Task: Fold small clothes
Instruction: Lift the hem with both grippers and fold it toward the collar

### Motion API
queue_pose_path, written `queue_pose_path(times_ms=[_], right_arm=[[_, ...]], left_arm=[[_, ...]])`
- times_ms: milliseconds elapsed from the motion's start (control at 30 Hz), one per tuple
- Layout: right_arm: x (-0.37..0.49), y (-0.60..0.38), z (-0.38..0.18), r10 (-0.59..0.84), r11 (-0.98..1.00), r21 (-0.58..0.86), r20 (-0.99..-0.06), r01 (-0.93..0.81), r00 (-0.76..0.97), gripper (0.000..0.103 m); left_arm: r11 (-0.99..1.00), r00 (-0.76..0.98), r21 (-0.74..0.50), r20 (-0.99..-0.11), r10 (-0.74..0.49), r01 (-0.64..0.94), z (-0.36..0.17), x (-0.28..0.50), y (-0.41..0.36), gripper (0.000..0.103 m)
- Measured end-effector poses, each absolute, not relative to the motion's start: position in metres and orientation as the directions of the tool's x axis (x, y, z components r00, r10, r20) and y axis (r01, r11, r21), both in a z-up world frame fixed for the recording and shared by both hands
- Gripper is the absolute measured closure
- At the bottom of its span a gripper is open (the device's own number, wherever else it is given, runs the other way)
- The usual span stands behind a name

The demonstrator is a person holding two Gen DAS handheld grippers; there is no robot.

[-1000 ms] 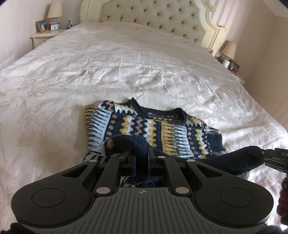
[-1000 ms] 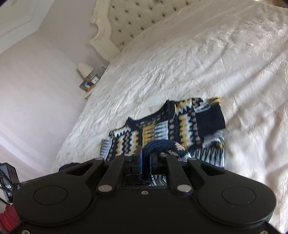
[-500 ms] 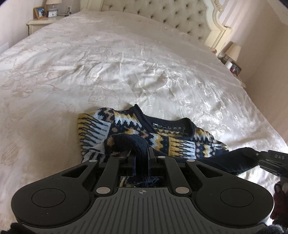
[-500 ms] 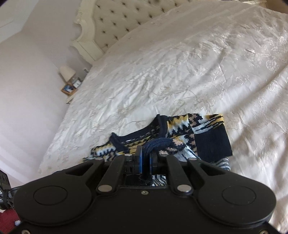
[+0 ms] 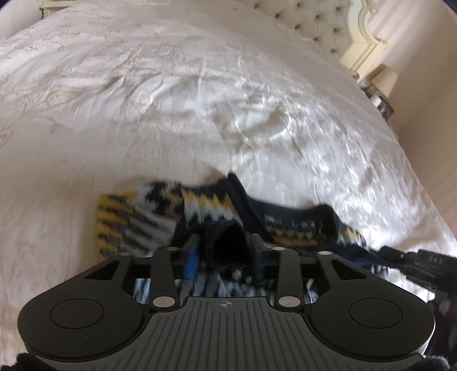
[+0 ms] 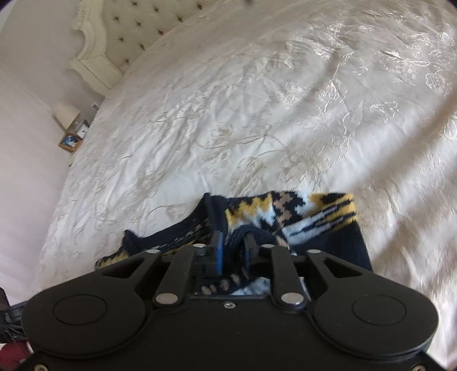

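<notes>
Navy knit filled the gap of the left gripper (image 5: 224, 251), whose jaws had just been opening, the dark ribbed edge of the patterned navy, yellow and white knitted sweater (image 5: 200, 208) sitting loose between them, with space at the blue-padded finger (image 5: 190, 261). Over in the right wrist view, same story: the right gripper (image 6: 232, 252) had its jaws just parting too, a fold of the sweater's (image 6: 285, 217) navy hem lying between the pads, seemingly no longer pinched. Both black gripper bodies blocked the near half of the garment, so how the lower layers lay could not be told. The sweater itself sat bunched on the cream embroidered satin bedspread (image 5: 200, 100), its dark neckline turned away from the cameras. At the right edge of the left wrist view, the other gripper's black tip (image 5: 414, 262) poked in beside the sweater. Farther off, the bedspread ran wrinkled and bare up to the cream tufted headboard (image 6: 128, 25). Beyond that, a small lamp with a pale shade (image 6: 65, 114) and a framed picture (image 6: 68, 140) stood by the wall.
</notes>
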State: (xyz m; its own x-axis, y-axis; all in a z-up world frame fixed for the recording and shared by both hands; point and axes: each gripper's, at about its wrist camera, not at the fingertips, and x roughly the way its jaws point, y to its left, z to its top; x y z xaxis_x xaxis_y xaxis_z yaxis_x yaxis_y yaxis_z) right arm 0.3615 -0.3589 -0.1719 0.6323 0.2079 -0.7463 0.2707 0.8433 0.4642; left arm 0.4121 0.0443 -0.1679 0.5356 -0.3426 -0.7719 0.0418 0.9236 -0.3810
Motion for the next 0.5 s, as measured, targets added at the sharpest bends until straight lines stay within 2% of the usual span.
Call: queue_pose_path(times_ms=[33,100,367,500], right_arm=[[0.365,-0.360,-0.174,0.205,0.844,0.462,-0.747,0.271,0.633,0.067],[0.370,-0.362,-0.176,0.195,0.847,0.456,-0.746,0.274,0.637,0.065],[0.372,-0.366,-0.166,0.154,0.876,0.414,-0.727,0.249,0.669,0.056],[0.361,-0.366,-0.166,0.152,0.881,0.405,-0.733,0.245,0.663,0.055]], left_arm=[[0.922,0.543,-0.386,-0.766,-0.344,0.041,-0.168,0.417,0.045,0.055],[0.921,0.555,-0.387,-0.758,-0.344,0.042,-0.166,0.426,0.047,0.053],[0.942,0.602,-0.329,-0.740,-0.301,0.067,-0.148,0.438,0.054,0.051],[0.943,0.599,-0.328,-0.744,-0.296,0.057,-0.147,0.424,0.061,0.049]])
